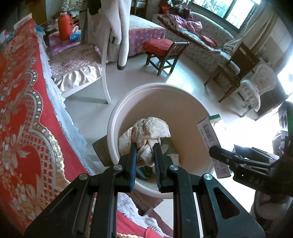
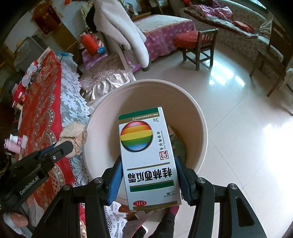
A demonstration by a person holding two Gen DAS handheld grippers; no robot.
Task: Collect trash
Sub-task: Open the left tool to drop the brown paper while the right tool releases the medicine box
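Two grips above round plastic bin (image 1: 117,109): left gripper (image 1: 145,146) pinching crumpled tissue (image 1: 150,128), right gripper (image 2: 148,164) clamping flat carton (image 2: 146,146).

**Daylight, glare, fisheye bend**

Bright daylight comes through the window (image 1: 227,9) at upper right. It blows out the floor (image 2: 238,113) in white glare patches. Centres are sharp; edges curve strongly and darken into black corners.
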